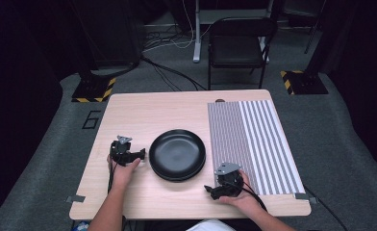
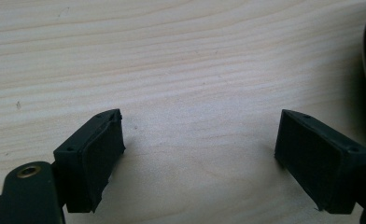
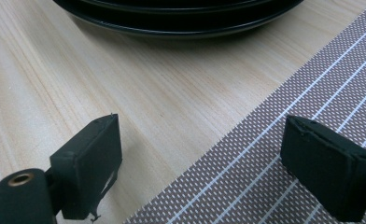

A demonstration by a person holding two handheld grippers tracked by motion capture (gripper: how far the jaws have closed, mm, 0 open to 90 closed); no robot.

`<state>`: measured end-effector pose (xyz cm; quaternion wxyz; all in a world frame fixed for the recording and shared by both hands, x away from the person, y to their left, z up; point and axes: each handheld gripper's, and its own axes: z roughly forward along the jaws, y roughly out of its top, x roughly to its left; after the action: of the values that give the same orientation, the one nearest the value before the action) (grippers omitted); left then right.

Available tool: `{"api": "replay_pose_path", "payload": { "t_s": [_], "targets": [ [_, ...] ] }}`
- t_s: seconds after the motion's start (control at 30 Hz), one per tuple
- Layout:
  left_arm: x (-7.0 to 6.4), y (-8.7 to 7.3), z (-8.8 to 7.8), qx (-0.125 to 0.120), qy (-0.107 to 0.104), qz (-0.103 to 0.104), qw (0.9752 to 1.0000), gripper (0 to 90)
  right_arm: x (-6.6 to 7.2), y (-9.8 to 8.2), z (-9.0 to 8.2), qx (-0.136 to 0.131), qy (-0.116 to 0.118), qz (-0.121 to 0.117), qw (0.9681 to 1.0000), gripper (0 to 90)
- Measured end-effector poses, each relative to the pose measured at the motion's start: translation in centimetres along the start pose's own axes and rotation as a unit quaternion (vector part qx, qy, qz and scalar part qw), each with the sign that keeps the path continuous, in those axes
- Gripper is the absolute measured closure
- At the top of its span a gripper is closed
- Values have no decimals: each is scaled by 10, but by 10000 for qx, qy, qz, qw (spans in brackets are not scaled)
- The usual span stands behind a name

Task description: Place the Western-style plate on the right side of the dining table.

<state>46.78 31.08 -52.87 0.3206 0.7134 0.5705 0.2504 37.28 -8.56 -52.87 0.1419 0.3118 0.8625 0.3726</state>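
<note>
Claws, two of them, both gape with nothing between their jaws, the left claw (image 1: 141, 154) just beside two stacked black plates (image 1: 177, 154) mid-tabletop (image 1: 143, 110), the right claw (image 1: 209, 190) by one striped placemat (image 1: 254, 139).

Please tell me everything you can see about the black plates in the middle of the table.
The plates are round, black and slightly glossy, perhaps ceramic or plastic. The right gripper view shows more than one rim, so they form a low stack; the exact count cannot be told. The top one is empty, with a shallow well and a raised rim. The stack lies flat on the wooden table, left of the striped mat, with its right edge close to the mat's edge. The left gripper and right gripper are near but do not touch it.
</note>
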Motion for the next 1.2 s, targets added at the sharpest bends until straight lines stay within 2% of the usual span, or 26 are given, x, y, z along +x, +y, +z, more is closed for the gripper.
{"api": "replay_pose_path", "payload": {
  "t_s": [0.1,0.3,0.47,1.2],
  "targets": [
    [0,0,0,0,0,1,10000,152,0,0,0,-5,-1,-14,10000,116],
    [0,0,0,0,-7,-3,10000,152,1,0,-1,2,-28,130,9999,141],
    [0,0,0,-2,0,-1,10000,152,0,0,-1,-28,-41,62,10000,142],
    [0,0,0,2,23,-12,10000,151,1,0,0,-20,-73,125,9999,145]
  ]
}}
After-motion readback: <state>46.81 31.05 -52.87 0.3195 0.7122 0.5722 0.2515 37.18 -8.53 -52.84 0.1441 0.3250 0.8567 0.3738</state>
